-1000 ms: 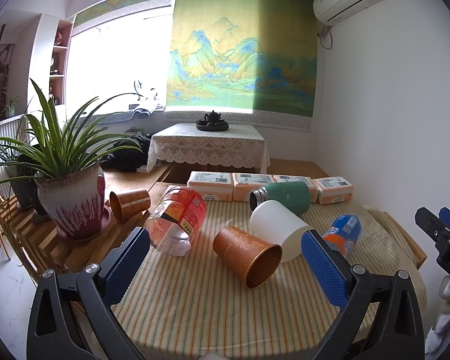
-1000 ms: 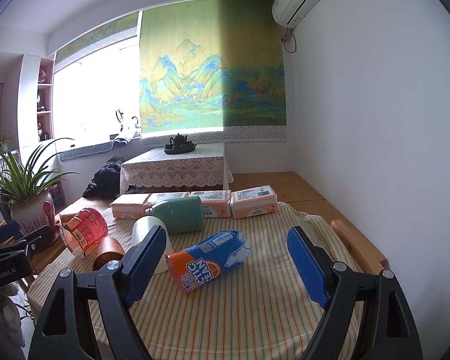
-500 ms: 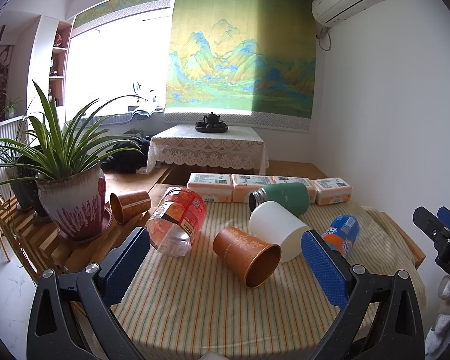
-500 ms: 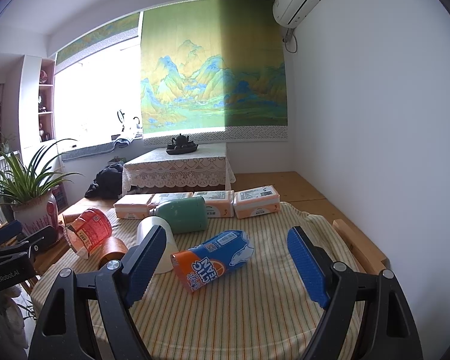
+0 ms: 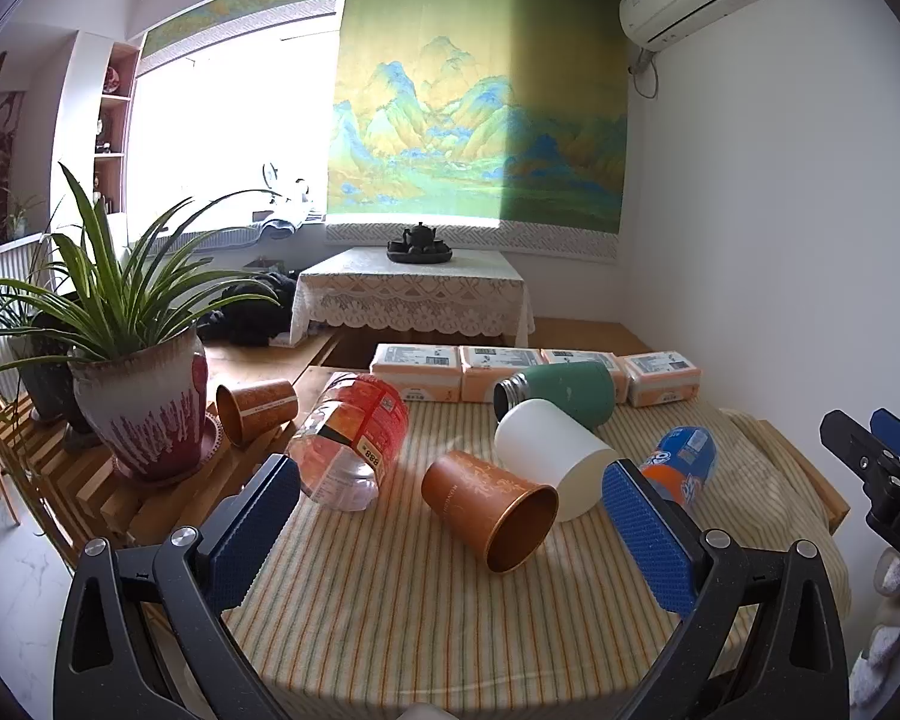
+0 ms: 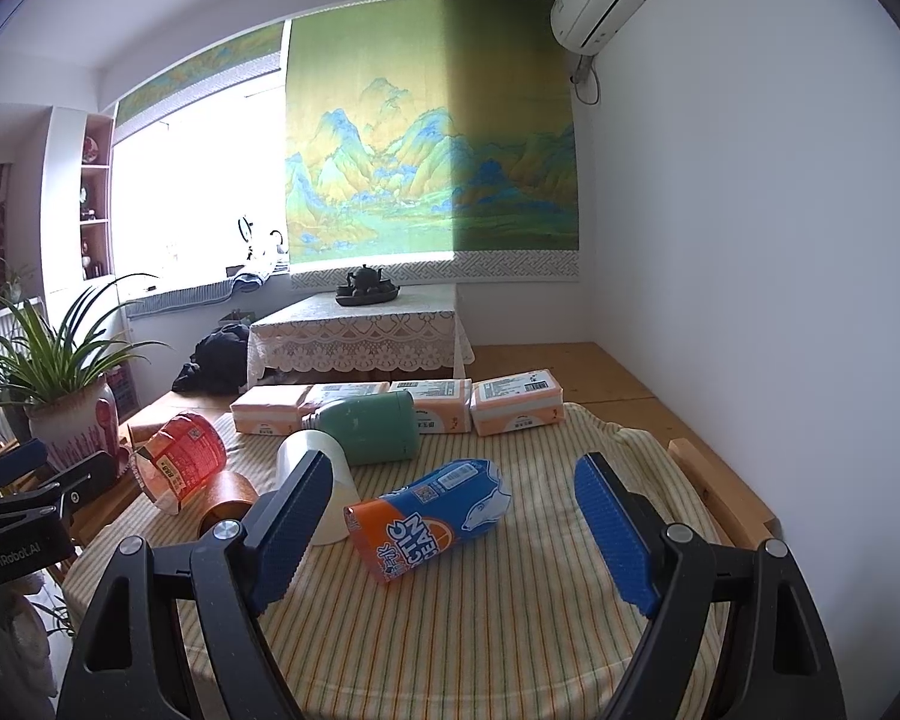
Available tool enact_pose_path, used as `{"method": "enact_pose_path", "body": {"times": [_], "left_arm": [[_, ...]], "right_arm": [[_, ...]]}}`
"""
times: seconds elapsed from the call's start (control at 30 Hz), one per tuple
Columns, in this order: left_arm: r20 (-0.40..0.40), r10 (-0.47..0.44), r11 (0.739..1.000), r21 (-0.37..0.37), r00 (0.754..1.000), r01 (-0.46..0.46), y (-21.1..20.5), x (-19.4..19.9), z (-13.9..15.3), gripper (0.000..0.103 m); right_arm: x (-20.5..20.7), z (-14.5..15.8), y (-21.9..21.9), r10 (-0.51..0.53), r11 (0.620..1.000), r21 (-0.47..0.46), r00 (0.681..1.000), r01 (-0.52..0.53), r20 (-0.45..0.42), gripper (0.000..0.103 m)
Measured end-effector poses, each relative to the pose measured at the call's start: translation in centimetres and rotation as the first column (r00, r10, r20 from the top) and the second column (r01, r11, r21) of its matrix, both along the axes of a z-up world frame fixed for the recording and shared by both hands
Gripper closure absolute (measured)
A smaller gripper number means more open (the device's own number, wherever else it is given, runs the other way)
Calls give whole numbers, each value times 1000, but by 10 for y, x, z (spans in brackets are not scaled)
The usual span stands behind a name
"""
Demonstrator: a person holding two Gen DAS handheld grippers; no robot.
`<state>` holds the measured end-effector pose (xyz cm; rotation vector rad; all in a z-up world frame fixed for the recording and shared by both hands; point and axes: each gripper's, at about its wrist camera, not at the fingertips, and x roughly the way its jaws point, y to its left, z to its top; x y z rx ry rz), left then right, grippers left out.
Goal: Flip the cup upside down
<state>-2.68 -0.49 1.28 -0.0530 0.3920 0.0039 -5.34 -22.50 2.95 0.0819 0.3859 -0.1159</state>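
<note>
On my striped table (image 5: 390,612) I count two copper cups: one (image 5: 489,507) on its side mid-table, mouth toward me, touching the one white cup (image 5: 555,459); the other (image 5: 257,409) lies off the cloth beside one potted plant (image 5: 141,414). Also one green flask (image 5: 561,391), one red-labelled bottle (image 5: 354,441), one blue-orange can (image 6: 429,513), four tissue packs (image 5: 534,367). My left gripper (image 5: 450,531) is spread wide, empty; my right gripper (image 6: 456,525) likewise.
</note>
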Motion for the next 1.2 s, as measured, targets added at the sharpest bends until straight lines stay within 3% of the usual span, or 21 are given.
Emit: {"method": "enact_pose_path", "body": {"times": [0.43, 0.73, 1.03, 1.2], "left_arm": [[-29, -8, 1000, 0, 1000, 8, 1, 10, -5, 1], [-77, -17, 1000, -2, 997, 17, 5, 27, -12, 1], [-166, -75, 997, -30, 983, 72, 17, 53, -15, 1], [-182, -105, 995, -22, 978, 102, 18, 64, -6, 1]], "right_arm": [[13, -5, -1, 10, 1000, 3, 1000, -10, -25, 23], [39, -12, -5, 68, 998, 0, 994, -68, -90, 23], [97, -8, -12, 196, 981, 48, 960, -190, -202, 23], [137, -8, -26, 252, 965, 139, 929, -221, -272, 23]]}}
